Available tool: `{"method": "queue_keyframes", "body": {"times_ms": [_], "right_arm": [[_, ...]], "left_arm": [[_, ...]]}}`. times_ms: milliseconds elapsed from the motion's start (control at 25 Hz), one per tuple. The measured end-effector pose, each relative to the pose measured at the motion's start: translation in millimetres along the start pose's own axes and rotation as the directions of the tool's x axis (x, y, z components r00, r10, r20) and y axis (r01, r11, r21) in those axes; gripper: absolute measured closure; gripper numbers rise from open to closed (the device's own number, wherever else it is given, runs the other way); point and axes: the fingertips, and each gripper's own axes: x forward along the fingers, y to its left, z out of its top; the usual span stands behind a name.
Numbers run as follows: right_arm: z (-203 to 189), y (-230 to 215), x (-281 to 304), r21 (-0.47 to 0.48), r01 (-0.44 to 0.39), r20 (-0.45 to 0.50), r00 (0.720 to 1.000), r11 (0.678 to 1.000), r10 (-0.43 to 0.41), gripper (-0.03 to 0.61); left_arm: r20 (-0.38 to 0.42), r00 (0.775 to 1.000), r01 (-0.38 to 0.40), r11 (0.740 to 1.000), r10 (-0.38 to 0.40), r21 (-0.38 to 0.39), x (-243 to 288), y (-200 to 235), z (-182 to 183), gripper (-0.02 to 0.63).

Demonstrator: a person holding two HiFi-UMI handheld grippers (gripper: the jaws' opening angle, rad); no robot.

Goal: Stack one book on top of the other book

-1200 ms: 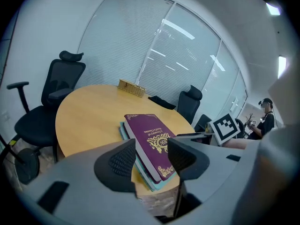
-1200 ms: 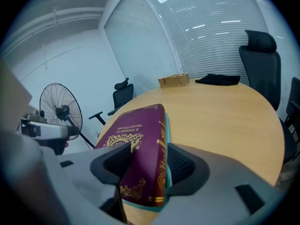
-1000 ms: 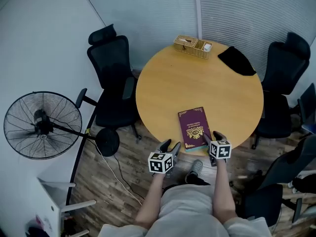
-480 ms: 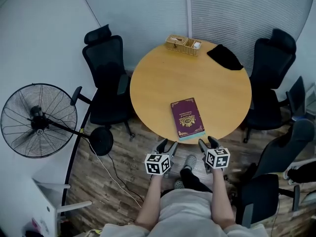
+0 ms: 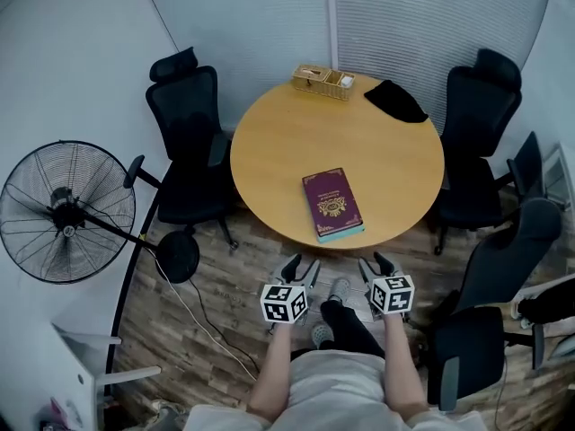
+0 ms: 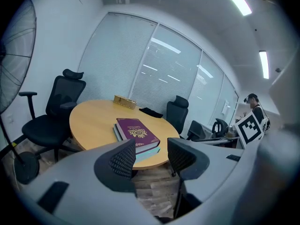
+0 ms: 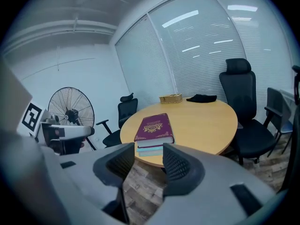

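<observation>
Lying atop a teal book (image 7: 149, 149), maroon gold-crested book (image 5: 331, 202), left gripper (image 5: 301, 265) agape, empty, right gripper (image 5: 375, 260) empty, jaws just narrowing

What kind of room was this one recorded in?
Probably a small office meeting room: a round table with black office chairs around it, a wall of window blinds, and a standing fan.

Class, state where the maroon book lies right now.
In the head view the maroon book lies on a teal book at the round table's near edge, opposite the woven basket.
</observation>
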Motion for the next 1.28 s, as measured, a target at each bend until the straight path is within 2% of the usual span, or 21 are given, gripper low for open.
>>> {"method": "queue_keyframes", "body": {"times_ms": [400, 680, 760, 1040, 1280], "right_arm": [[2, 22, -8, -0.027, -0.047, 0.036, 0.998, 0.999, 0.048, 0.408], [10, 28, -11, -0.057, -0.032, 0.065, 0.997, 0.998, 0.036, 0.424], [10, 29, -13, -0.054, -0.025, 0.065, 0.998, 0.998, 0.029, 0.446], [3, 25, -17, -0.031, 0.01, 0.058, 0.998, 0.999, -0.008, 0.543], [1, 29, -21, -0.023, 0.002, 0.065, 0.998, 1.0, 0.0, 0.558]], "left_arm": [[0.013, 1.0, 0.009, 0.999, -0.009, 0.049, -22, -14, -6, 0.385], [0.029, 0.999, -0.023, 0.997, 0.021, 0.076, -32, -9, -4, 0.387], [0.031, 0.999, -0.034, 0.996, 0.031, 0.087, -35, -8, -5, 0.402], [0.059, 0.996, -0.077, 0.994, 0.072, 0.075, -43, -1, -3, 0.559], [0.067, 0.996, -0.057, 0.997, 0.054, 0.042, -47, -2, -3, 0.586]]}}
